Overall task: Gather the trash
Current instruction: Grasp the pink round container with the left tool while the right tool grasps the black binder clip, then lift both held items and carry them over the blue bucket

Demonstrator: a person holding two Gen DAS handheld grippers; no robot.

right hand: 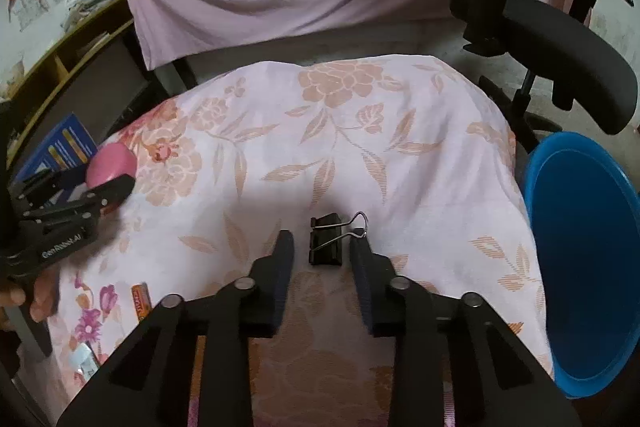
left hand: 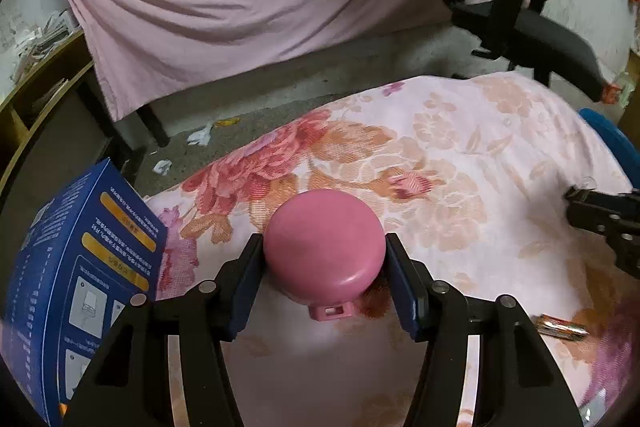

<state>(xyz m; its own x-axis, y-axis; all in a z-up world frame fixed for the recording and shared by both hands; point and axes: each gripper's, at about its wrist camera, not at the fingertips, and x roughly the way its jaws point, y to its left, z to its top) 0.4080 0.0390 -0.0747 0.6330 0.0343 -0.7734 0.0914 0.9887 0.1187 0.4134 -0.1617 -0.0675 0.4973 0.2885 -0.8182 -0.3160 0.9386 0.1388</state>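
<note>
- Your left gripper (left hand: 325,255) clamps the pink round lid (left hand: 324,247) on the floral cloth (left hand: 460,155), beside the blue box (left hand: 80,267).
- Your right gripper (right hand: 322,245) stands narrow around the black binder clip (right hand: 326,241), its right finger touching the wire handle; blue bin (right hand: 592,267) nearby.

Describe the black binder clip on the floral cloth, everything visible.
The binder clip is small, with a black folded body that looks like painted metal and two silver wire handles. It lies on its side on the floral cloth, one wire loop sticking out toward the right finger. It sits between the fingers of the right gripper; the wire loop reaches the right fingertip, but a gap shows beside the left finger, so it is not clamped. The blue bin stands to its right.
</note>
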